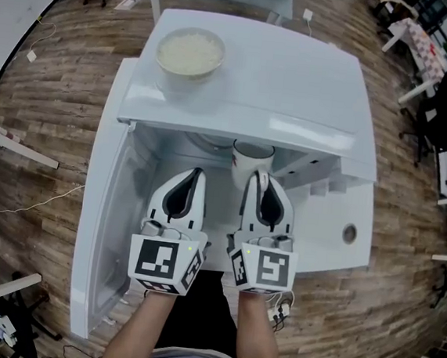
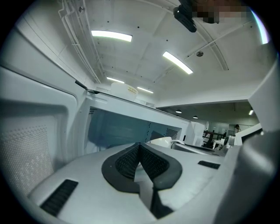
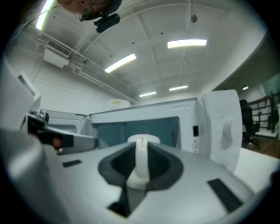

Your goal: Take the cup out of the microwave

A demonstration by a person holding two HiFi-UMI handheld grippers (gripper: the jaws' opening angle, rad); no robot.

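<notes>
A white cup stands at the mouth of the white microwave, just below its front top edge. My right gripper is shut on the cup's handle, which shows as a white loop pinched between the dark pads. In the right gripper view the cup's rim rises just beyond the jaws, with the open cavity behind it. My left gripper hangs beside the right one in front of the opening, shut with nothing between its pads. The cup appears at its right.
The microwave door swings open to the left of my grippers. A white bowl of rice rests on top of the microwave. The control panel with a knob lies to the right. Wooden floor, chairs and desks surround the unit.
</notes>
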